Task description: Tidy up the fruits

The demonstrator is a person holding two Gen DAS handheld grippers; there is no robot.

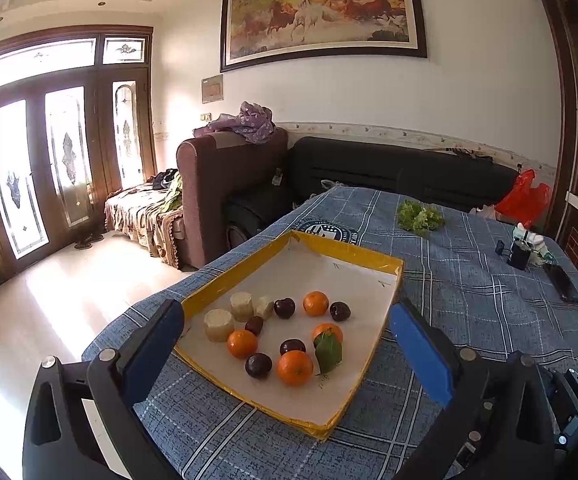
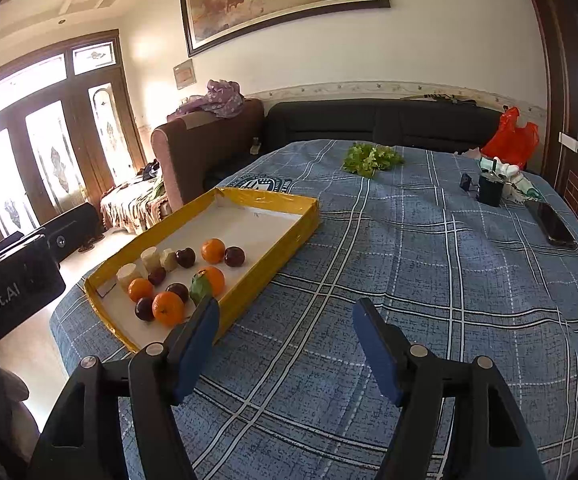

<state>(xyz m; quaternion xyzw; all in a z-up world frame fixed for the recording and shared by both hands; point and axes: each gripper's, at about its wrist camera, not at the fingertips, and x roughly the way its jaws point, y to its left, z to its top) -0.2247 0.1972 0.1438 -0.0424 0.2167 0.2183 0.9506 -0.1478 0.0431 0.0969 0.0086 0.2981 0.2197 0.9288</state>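
A shallow yellow-rimmed tray (image 1: 353, 256) with a white floor lies on the blue plaid cloth; it also shows in the right wrist view (image 2: 289, 236). In it lie several oranges (image 1: 294, 367), one with a green leaf (image 1: 328, 351), several dark plums (image 1: 258, 365) and pale sugarcane pieces (image 1: 219, 324). My left gripper (image 1: 285, 336) is open and empty, held above the near end of the tray, its blue pads either side of the fruit. My right gripper (image 2: 287, 332) is open and empty over bare cloth to the right of the tray.
A bunch of green lettuce (image 2: 371, 159) lies at the far side of the table. A black cup (image 2: 491, 190), a small black item (image 2: 466, 181), a phone (image 2: 555, 224) and white packets (image 2: 509, 170) sit far right. Sofas stand behind the table.
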